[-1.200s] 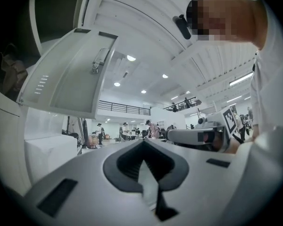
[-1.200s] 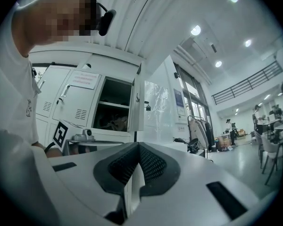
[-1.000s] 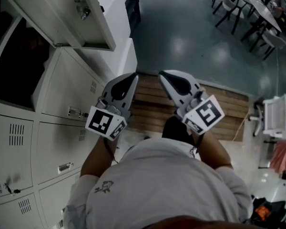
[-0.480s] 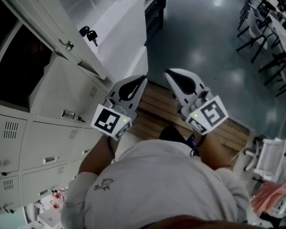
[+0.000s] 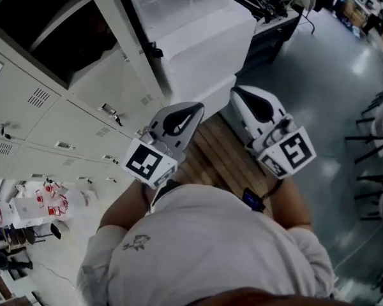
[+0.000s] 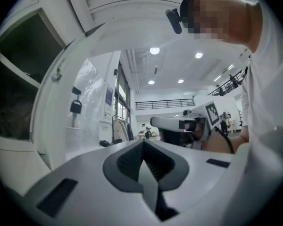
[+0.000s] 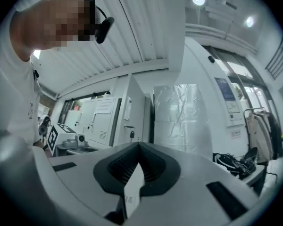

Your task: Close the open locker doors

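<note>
Two white-and-grey grippers, left (image 5: 193, 111) and right (image 5: 238, 95), are held level side by side, each pinched shut on nothing. The pale grey metal locker door (image 5: 127, 27) stands open just ahead, to their left. I'd lay one closed tip flat on its outer face near the dangling dark key (image 6: 75, 106), then push steadily until it latches.
</note>
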{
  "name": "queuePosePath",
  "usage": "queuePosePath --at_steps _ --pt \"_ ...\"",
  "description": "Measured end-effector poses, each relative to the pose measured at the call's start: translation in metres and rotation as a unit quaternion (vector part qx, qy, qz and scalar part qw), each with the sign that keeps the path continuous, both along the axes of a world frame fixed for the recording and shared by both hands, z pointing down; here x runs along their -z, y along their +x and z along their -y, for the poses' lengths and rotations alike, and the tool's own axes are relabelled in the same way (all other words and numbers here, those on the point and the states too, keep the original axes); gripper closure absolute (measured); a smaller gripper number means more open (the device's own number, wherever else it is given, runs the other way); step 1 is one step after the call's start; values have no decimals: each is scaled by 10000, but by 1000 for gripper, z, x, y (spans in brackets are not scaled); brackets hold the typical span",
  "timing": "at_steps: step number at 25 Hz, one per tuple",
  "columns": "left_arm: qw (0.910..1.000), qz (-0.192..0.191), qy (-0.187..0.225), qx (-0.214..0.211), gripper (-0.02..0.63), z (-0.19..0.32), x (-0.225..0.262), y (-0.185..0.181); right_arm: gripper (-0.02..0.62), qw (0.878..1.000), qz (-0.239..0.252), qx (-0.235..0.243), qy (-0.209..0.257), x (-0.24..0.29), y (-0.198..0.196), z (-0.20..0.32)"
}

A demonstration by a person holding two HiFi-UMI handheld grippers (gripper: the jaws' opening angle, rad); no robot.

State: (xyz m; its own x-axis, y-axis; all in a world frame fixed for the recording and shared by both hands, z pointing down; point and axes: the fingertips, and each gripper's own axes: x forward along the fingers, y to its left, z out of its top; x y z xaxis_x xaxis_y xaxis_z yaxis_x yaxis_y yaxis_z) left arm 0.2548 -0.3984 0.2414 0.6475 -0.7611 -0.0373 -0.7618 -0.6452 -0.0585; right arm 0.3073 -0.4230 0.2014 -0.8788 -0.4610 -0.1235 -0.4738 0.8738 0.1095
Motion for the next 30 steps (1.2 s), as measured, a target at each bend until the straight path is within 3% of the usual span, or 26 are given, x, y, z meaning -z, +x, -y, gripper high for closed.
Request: queuePosePath --at_steps 7,13,18,22,30 --pt "9923 164 227 1203 607 -21 26 -71 595 9901 -117 1368 288 38 -61 -5" --pt "9823 164 317 1837 607 -31 31 -122 594 9727 -46 2313 198 68 -110 -9" --pt "9786 188 371 2014 607 -33 36 -150 496 9624 -244 2686 323 85 -139 -7" --pt "9762 165 438 2118 607 -35 42 -163 486 9490 -108 3148 104 104 -143 1" --pt "9756 188 459 2139 607 -36 45 -209 479 9266 -473 3727 133 110 -177 3"
